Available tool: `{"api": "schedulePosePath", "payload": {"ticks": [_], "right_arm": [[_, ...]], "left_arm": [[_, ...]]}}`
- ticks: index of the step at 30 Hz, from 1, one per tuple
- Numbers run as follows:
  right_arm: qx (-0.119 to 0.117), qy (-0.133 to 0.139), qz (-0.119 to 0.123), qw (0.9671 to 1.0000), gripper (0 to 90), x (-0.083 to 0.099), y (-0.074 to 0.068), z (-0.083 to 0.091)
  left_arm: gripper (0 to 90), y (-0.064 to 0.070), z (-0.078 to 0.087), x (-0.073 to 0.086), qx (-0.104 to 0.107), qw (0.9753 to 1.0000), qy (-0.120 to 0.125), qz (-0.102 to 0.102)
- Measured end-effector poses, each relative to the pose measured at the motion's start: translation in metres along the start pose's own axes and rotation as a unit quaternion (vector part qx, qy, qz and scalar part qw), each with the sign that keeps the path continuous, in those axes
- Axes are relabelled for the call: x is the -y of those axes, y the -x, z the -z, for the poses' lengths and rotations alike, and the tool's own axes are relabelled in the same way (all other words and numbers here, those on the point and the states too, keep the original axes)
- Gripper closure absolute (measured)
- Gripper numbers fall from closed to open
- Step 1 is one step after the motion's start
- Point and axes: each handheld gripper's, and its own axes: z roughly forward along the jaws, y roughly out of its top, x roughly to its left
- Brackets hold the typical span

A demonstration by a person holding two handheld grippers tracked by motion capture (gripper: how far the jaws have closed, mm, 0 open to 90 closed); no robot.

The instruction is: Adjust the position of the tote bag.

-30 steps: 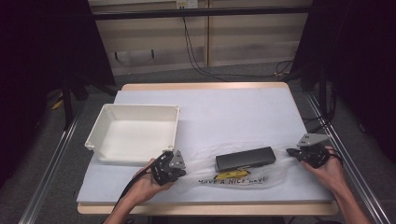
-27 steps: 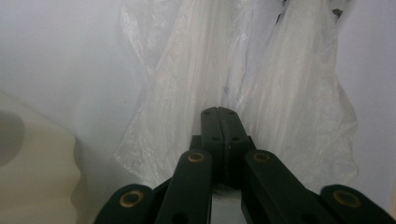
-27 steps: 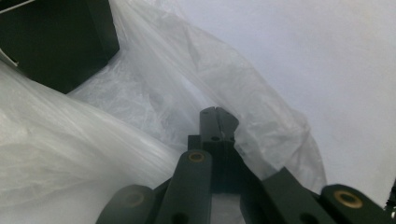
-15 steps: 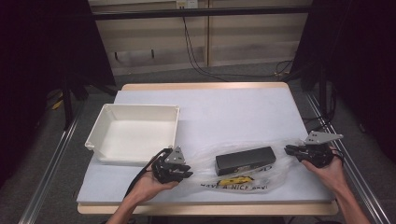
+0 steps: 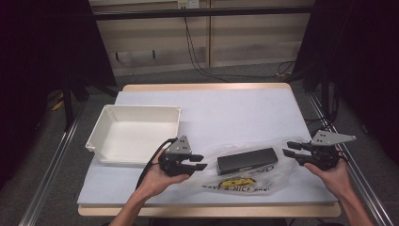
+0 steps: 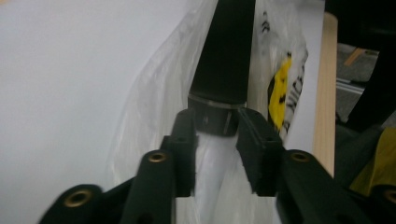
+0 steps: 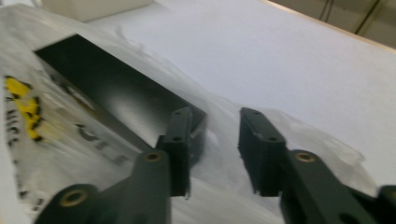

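On the clear plastic bag [image 5: 244,176] a black printed line is read in the high view as "HAVE A NICE DAY", set under a yellow emblem; the last letters are small and not certain. In the left gripper view the letters "NIC" are seen on the same bag [image 6: 285,74] beside the yellow print. In the right gripper view black letters are seen beside the yellow mark but cannot be made out.

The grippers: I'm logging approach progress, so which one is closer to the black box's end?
The left gripper, with open jaws almost at the black box inside the plastic bag; the right gripper sits farther off.
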Motion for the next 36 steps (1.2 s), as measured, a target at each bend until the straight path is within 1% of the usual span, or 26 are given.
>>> {"api": "schedulePosePath", "payload": {"ticks": [1, 2, 3, 4, 5, 7, 9, 10, 11, 12, 15, 16, 17, 18, 19, 21, 22, 24, 25, 27, 30, 31, 32, 33, 34, 36], "right_arm": [[-0.003, 0.003, 0.003, 1.0, 70.1, -0.002, -0.003, 0.001], [-0.01, 0.006, 0.003, 0.9999, 73.4, -0.004, -0.007, 0.001], [-0.014, 0.008, 0.007, 0.9999, 75.4, -0.006, -0.012, 0.0], [-0.017, 0.008, 0.007, 0.9998, 77.7, -0.007, -0.016, -0.001], [-0.02, 0.007, 0.012, 0.9997, 80.9, -0.008, -0.02, -0.003], [-0.034, 0.005, 0.018, 0.9992, 87.0, -0.009, -0.027, -0.008], [-0.043, 0.005, 0.021, 0.9989, 90.0, -0.01, -0.033, -0.01], [-0.048, 0.005, 0.02, 0.9987, 90.0, -0.01, -0.035, -0.011], [-0.052, 0.005, 0.021, 0.9984, 90.0, -0.011, -0.038, -0.011], [-0.057, 0.003, 0.022, 0.9981, 90.0, -0.011, -0.042, -0.013], [-0.074, -0.007, 0.029, 0.9968, 90.0, -0.011, -0.053, -0.021], [-0.077, -0.01, 0.03, 0.9965, 90.0, -0.01, -0.056, -0.023], [-0.077, -0.01, 0.03, 0.9965, 90.0, -0.01, -0.056, -0.023], [-0.092, -0.02, 0.039, 0.9948, 90.0, -0.009, -0.065, -0.031], [-0.096, -0.023, 0.042, 0.9943, 90.0, -0.009, -0.068, -0.034], [-0.104, -0.027, 0.045, 0.9932, 90.0, -0.009, -0.073, -0.04], [-0.106, -0.03, 0.046, 0.9928, 90.0, -0.008, -0.075, -0.043], [-0.106, -0.04, 0.047, 0.9925, 90.0, -0.005, -0.076, -0.048], [-0.108, -0.047, 0.046, 0.992, 90.0, -0.003, -0.077, -0.05], [-0.108, -0.054, 0.05, 0.9915, 90.0, 0.0, -0.08, -0.054], [-0.109, -0.066, 0.054, 0.9904, 90.0, 0.003, -0.083, -0.062], [-0.109, -0.072, 0.055, 0.9899, 90.0, 0.005, -0.083, -0.064], [-0.107, -0.078, 0.055, 0.9896, 90.0, 0.006, -0.084, -0.066], [-0.106, -0.083, 0.059, 0.9892, 90.0, 0.007, -0.084, -0.068], [-0.106, -0.087, 0.06, 0.9887, 90.0, 0.009, -0.084, -0.07], [-0.105, -0.096, 0.06, 0.9881, 90.0, 0.011, -0.085, -0.073]], "left_arm": [[73.3, -0.002, -0.003, -0.004, -0.002, 1.0, 0.002, 0.005], [78.0, -0.005, -0.01, -0.009, 0.002, 1.0, 0.004, 0.008], [80.5, -0.006, -0.014, -0.012, 0.0, 1.0, -0.002, 0.003], [83.1, -0.008, -0.022, -0.015, 0.002, 1.0, 0.0, 0.004], [85.7, -0.01, -0.029, -0.018, 0.003, 1.0, -0.008, 0.003], [88.5, -0.014, -0.043, -0.024, 0.007, 0.9999, -0.01, 0.01], [90.0, -0.019, -0.053, -0.03, 0.014, 0.9998, -0.016, 0.007], [90.0, -0.022, -0.058, -0.033, 0.016, 0.9997, -0.017, 0.008], [90.0, -0.025, -0.064, -0.035, 0.024, 0.9995, -0.012, 0.013], [90.0, -0.028, -0.067, -0.037, 0.023, 0.9995, -0.018, 0.009], [90.0, -0.034, -0.078, -0.041, 0.035, 0.999, -0.022, 0.015], [90.0, -0.035, -0.081, -0.042, 0.035, 0.9988, -0.031, 0.012], [90.0, -0.035, -0.081, -0.042, 0.035, 0.9988, -0.031, 0.012], [90.0, -0.039, -0.089, -0.043, 0.039, 0.9984, -0.037, 0.015], [90.0, -0.041, -0.093, -0.043, 0.04, 0.9983, -0.038, 0.018], [90.0, -0.043, -0.101, -0.042, 0.046, 0.9978, -0.046, 0.013], [90.0, -0.043, -0.103, -0.042, 0.041, 0.9974, -0.059, 0.007], [90.0, -0.045, -0.108, -0.04, 0.049, 0.997, -0.058, 0.014], [90.0, -0.045, -0.11, -0.039, 0.047, 0.9967, -0.064, 0.017], [90.0, -0.049, -0.113, -0.037, 0.053, 0.9959, -0.069, 0.02], [90.0, -0.054, -0.121, -0.032, 0.052, 0.9947, -0.085, 0.026], [90.0, -0.055, -0.122, -0.031, 0.052, 0.9936, -0.097, 0.026], [90.0, -0.056, -0.125, -0.029, 0.057, 0.9937, -0.091, 0.032], [90.0, -0.055, -0.127, -0.028, 0.051, 0.9936, -0.096, 0.034], [90.0, -0.057, -0.129, -0.027, 0.057, 0.993, -0.098, 0.033], [90.0, -0.057, -0.133, -0.027, 0.05, 0.992, -0.111, 0.033]]}}
